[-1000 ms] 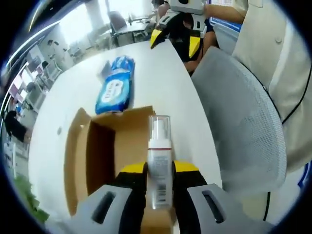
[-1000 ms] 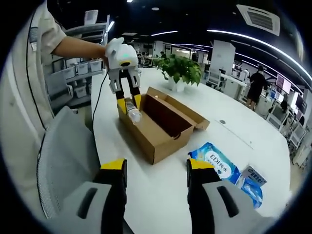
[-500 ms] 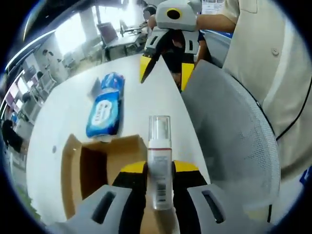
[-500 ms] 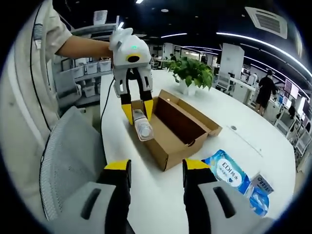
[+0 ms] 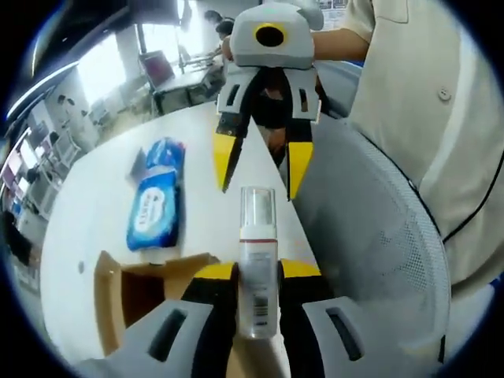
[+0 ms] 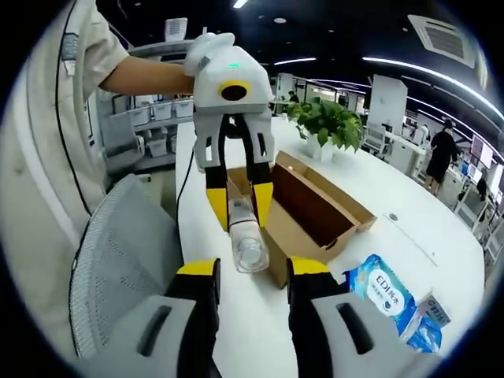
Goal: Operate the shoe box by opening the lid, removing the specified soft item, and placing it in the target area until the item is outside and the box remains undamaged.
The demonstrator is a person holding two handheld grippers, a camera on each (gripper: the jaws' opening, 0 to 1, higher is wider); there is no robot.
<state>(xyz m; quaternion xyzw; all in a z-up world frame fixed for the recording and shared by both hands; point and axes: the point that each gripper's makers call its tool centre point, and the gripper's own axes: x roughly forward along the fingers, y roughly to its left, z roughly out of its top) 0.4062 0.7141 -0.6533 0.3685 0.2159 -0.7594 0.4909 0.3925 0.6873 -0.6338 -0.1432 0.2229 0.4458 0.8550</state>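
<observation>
I am holding a clear pump bottle (image 5: 257, 268) in my left gripper (image 5: 257, 277), whose yellow-tipped jaws are clenching on the bottle's white labelled body, with the clear cap pointing away from me. In the right gripper view the same bottle (image 6: 246, 236) is hanging cap-down between the left gripper's (image 6: 239, 206) jaws, in the air just in front of the near end of the open cardboard shoe box (image 6: 315, 216) and outside it. The shoe box is sitting on the white tabletop (image 6: 409, 213) with its lid folded back on the far side; from the left gripper view I am seeing the box (image 5: 134, 291) below and to the left of the bottle, its dark interior open. My right gripper (image 6: 250, 272) is released, its jaws standing apart with nothing between them, and it is sitting just beside the bottle, the cap close to its tips; in the left gripper view the right gripper (image 5: 260, 161) is facing me just beyond the bottle's cap. A blue pack of wet wipes (image 5: 154, 206) is lying on the tabletop beyond the box, and a potted green plant (image 6: 329, 126) is standing past the box's far end. A grey mesh chair (image 5: 370, 236) is sitting beside the tabletop edge, near the box.
</observation>
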